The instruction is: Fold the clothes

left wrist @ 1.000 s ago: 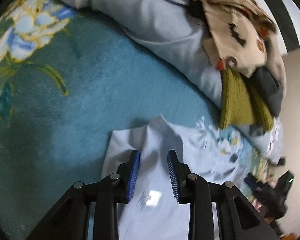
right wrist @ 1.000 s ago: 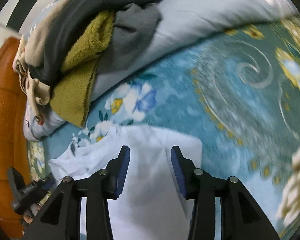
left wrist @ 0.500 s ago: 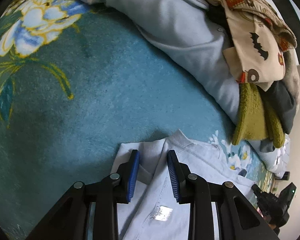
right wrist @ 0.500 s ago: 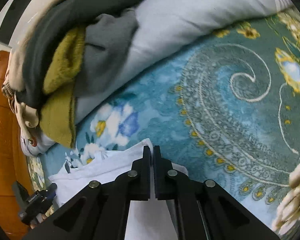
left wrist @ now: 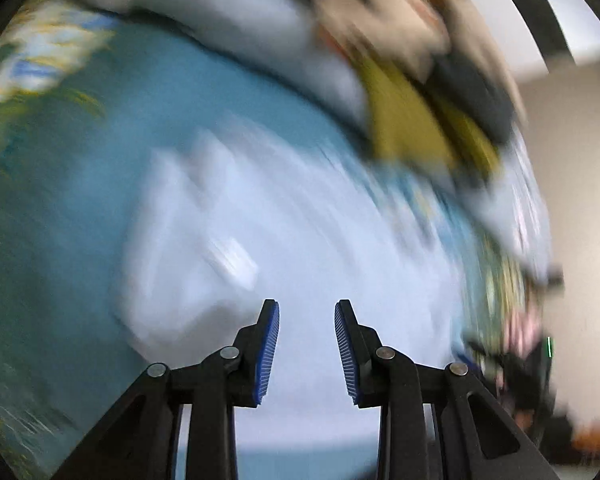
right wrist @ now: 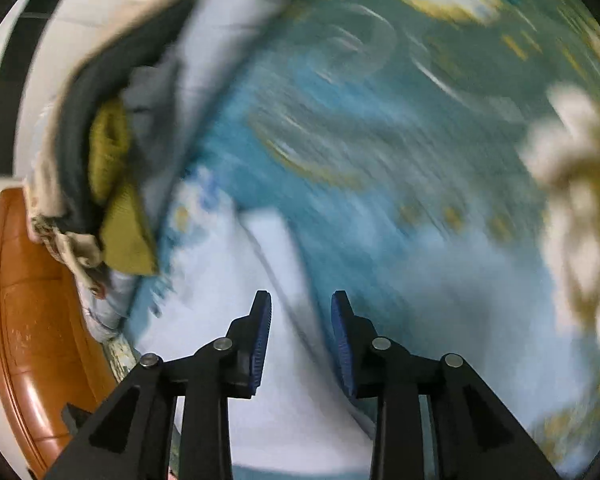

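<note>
Both views are motion-blurred. A pale blue garment (left wrist: 284,248) lies spread on the teal patterned blanket (left wrist: 80,168); it also shows in the right wrist view (right wrist: 268,360). My left gripper (left wrist: 306,344) is open and empty, above the garment's middle, near its white label (left wrist: 232,258). My right gripper (right wrist: 300,336) is open and empty, over the garment's right edge.
A pile of clothes, olive (left wrist: 412,128), dark grey and cream patterned, lies on a pale pillow (left wrist: 260,36) at the back. In the right wrist view the pile (right wrist: 112,160) sits left, beside an orange-brown headboard (right wrist: 24,320). The other gripper (left wrist: 528,360) shows at right.
My right gripper was shut on the garment's edge half a second ago and is now open. Both grippers have pulled back quickly, so more of the garment shows.
</note>
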Demonstrator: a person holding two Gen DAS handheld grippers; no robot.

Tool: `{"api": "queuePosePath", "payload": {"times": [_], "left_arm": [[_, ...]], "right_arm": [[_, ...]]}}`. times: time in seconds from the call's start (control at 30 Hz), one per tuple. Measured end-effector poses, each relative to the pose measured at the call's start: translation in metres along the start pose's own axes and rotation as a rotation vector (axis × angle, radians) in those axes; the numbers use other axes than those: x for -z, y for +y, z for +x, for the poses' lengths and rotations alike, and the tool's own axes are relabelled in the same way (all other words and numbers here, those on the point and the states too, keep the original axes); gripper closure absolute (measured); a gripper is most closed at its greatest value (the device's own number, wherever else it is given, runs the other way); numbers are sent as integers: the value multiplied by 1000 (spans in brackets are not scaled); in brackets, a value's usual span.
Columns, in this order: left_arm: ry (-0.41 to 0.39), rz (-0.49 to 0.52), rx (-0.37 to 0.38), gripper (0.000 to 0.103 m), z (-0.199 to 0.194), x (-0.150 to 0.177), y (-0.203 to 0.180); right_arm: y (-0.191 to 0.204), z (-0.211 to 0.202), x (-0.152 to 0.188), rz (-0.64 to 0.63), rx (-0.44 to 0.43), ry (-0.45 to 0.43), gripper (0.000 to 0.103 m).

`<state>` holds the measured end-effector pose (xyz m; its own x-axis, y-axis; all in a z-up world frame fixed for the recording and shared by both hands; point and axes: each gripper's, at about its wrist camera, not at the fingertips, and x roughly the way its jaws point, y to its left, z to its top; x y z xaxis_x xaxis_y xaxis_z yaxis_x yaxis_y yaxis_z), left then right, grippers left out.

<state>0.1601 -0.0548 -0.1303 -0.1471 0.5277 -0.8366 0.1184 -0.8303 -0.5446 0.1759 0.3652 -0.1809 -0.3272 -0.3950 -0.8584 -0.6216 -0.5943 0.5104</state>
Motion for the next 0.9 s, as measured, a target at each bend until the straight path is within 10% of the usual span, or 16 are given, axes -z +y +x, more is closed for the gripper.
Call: {"api": "queuePosePath", "payload": {"times": [0.13, 0.33, 0.7, 0.83, 0.9], "left_arm": [[151, 123, 25, 71, 43, 41, -37], [273, 157, -35, 71, 81, 64, -51], [282, 94, 18, 71, 87, 66, -39], [284, 86, 37, 71, 88, 70, -37], [288, 83, 47, 71, 88, 71, -35]], "right_arm": [[-5, -7, 19, 20, 60, 68, 52], [-14, 6, 39, 20, 137, 212, 52], [1, 44, 57, -59, 292, 393, 52], [15, 41, 60, -117, 277, 345, 93], [25, 37, 63, -163, 250, 325, 96]]}}
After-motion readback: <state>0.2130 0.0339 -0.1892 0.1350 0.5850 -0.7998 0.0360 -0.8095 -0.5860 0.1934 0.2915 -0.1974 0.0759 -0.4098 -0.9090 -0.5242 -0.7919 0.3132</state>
